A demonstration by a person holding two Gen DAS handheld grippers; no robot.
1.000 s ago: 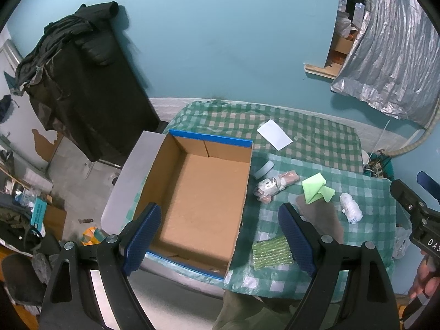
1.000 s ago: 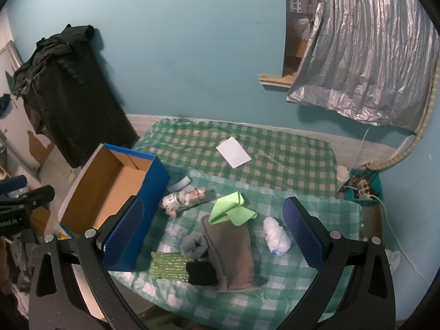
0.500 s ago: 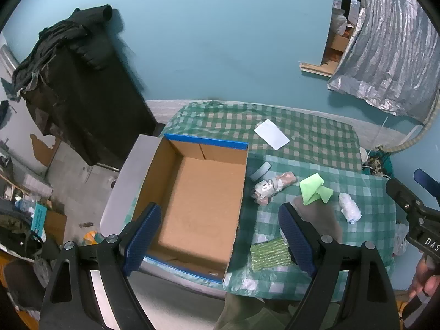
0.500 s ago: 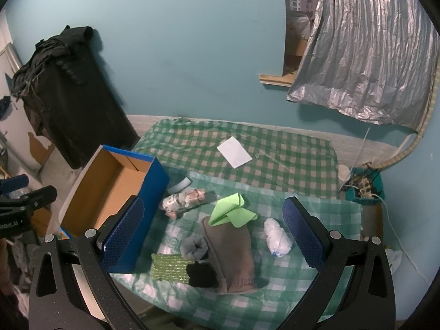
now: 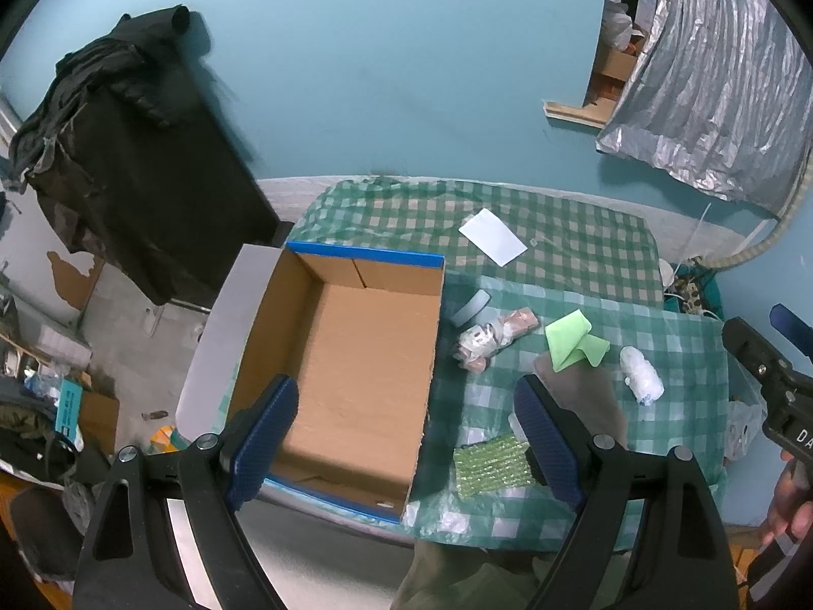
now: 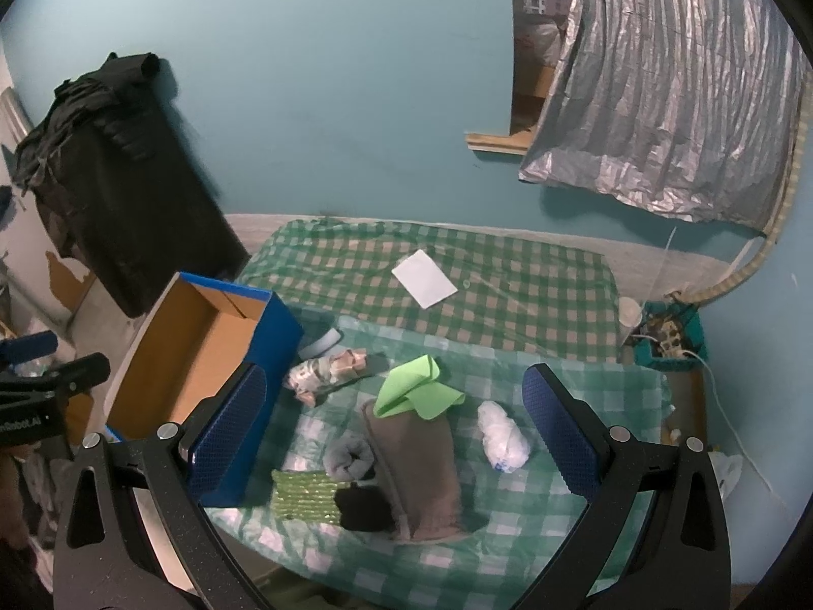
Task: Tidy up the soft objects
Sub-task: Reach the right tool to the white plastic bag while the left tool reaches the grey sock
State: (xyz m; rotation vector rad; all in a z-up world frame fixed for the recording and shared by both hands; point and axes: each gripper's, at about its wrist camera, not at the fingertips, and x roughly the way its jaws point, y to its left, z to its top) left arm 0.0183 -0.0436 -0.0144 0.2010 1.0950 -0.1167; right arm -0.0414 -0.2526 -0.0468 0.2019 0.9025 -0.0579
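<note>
An open, empty blue cardboard box (image 5: 350, 356) (image 6: 203, 351) stands at the left of a green checked table (image 6: 508, 274). Right of it lie soft things: a patterned roll (image 6: 325, 373), a light green cloth (image 6: 414, 394), a brown folded cloth (image 6: 416, 462), a grey sock ball (image 6: 348, 457), a black sock (image 6: 363, 508), a green sponge mat (image 6: 302, 495) and a white bundle (image 6: 503, 437). My left gripper (image 5: 404, 442) is open and empty, high above the box. My right gripper (image 6: 391, 434) is open and empty, high above the brown cloth.
A white paper (image 6: 424, 278) lies farther back on the table. A black draped cabinet (image 6: 112, 178) stands at the left against the teal wall. A silver foil sheet (image 6: 660, 101) hangs at the right. A basket with cables (image 6: 665, 340) sits past the table's right end.
Both views have shifted only slightly; the left gripper drifted a little relative to the box. Both grippers stay open and nothing on the table has moved.
</note>
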